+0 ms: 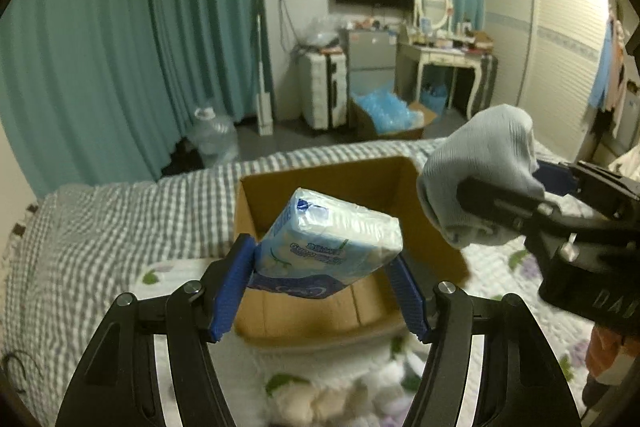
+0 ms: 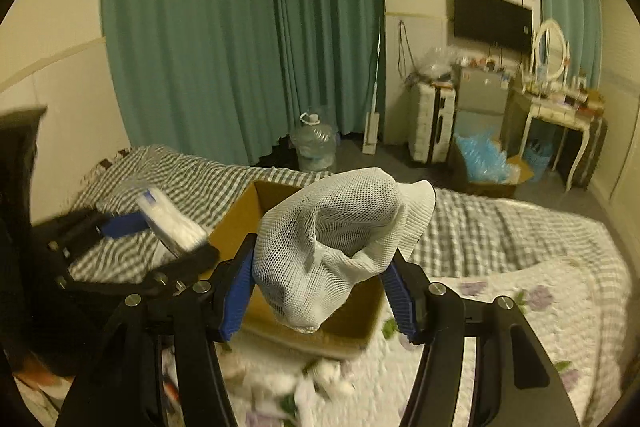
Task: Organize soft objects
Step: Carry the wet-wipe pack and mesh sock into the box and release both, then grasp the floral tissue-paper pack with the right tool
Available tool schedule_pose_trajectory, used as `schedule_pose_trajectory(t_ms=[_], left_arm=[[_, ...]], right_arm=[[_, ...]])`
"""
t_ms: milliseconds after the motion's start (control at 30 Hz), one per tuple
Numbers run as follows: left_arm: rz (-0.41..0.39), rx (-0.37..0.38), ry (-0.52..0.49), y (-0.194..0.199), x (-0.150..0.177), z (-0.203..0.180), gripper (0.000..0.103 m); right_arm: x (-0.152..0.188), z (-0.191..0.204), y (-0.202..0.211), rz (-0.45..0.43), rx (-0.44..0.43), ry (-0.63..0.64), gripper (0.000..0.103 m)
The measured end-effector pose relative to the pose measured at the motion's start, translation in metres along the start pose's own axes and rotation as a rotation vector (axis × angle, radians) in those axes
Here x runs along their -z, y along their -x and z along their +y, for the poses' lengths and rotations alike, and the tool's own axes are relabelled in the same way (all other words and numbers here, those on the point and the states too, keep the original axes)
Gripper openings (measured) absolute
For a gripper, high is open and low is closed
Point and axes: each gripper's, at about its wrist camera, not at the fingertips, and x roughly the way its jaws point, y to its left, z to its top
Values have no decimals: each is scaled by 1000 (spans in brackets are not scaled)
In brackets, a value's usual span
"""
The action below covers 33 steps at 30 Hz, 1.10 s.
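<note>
You are at the drop-off step: your left gripper (image 1: 320, 263) clamps a tissue pack (image 1: 328, 239) above the open cardboard box (image 1: 320, 323) on the bed (image 1: 100, 227), your right gripper (image 2: 320, 283) pinches a white sock (image 2: 340, 239) over it too, so next lower each inside and release.

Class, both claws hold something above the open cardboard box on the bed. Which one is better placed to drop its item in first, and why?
Probably the left. The left claw holds the plastic-wrapped tissue pack in front of the brown cardboard box opening. The right claw, gripping the white mesh sock, looks off to the box's right side.
</note>
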Motion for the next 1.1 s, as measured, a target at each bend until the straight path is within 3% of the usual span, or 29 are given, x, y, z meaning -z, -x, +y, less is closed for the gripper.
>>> schedule_pose_trajectory(t_ms=[167,300,333,400,500,700,900,1100], left_arm=[[27,8,-12,-45,3,5,65],[7,31,-18,-59,8,7,68],[-14,80,1,-60,9,9,72],[-12,102,23,-61,12,13,92],[-26,32,19,-54,14,17,92],[-78,0,12,-12,10,19,92],[-177,-31,-33,67,8,15,93],[-186,-60,-47,130,34,24,94]], right_arm=[[-10,-21,-64,65,-45,-87,59],[-3,-27,-99,94,-50,-75,61],[1,-28,-99,92,-44,-66,68],[3,-28,-104,73,-20,-46,82],[4,-28,-98,39,-11,-42,86],[-5,-26,-52,-11,32,-32,89],[-10,-9,36,-85,92,35,96],[6,15,110,-109,99,96,101]])
